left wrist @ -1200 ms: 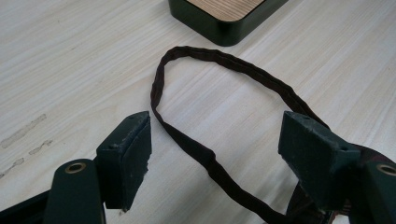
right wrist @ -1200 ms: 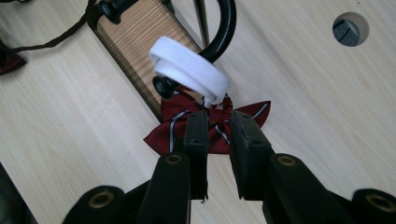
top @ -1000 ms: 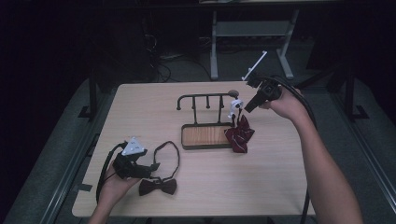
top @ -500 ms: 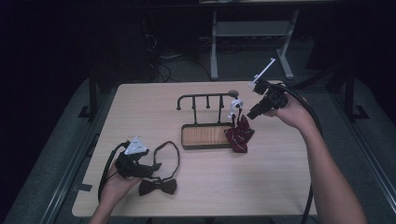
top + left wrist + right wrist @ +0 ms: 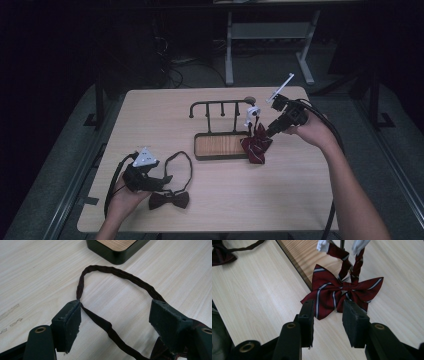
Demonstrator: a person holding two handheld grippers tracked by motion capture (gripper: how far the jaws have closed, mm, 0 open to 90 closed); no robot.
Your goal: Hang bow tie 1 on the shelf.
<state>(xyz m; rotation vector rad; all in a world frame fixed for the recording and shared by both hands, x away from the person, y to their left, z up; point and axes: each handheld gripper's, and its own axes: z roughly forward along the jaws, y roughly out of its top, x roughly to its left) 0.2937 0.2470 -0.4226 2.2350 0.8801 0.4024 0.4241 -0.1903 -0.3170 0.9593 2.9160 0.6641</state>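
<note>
Tongs in the right hand (image 5: 270,131) are held just above the striped red bow tie (image 5: 342,293), their jaws partly apart after just having been opening, with nothing gripped between them. That bow tie is draped against the right end of the wooden-based rack (image 5: 220,145), partly on the rack's base and partly on the counter (image 5: 300,195), its band hung up on the rack's rail. Well to the left of the rack, the left tongs (image 5: 115,322) are spread wide over the strap (image 5: 112,272) of the dark bow tie (image 5: 169,200), which lies flat on the counter.
</note>
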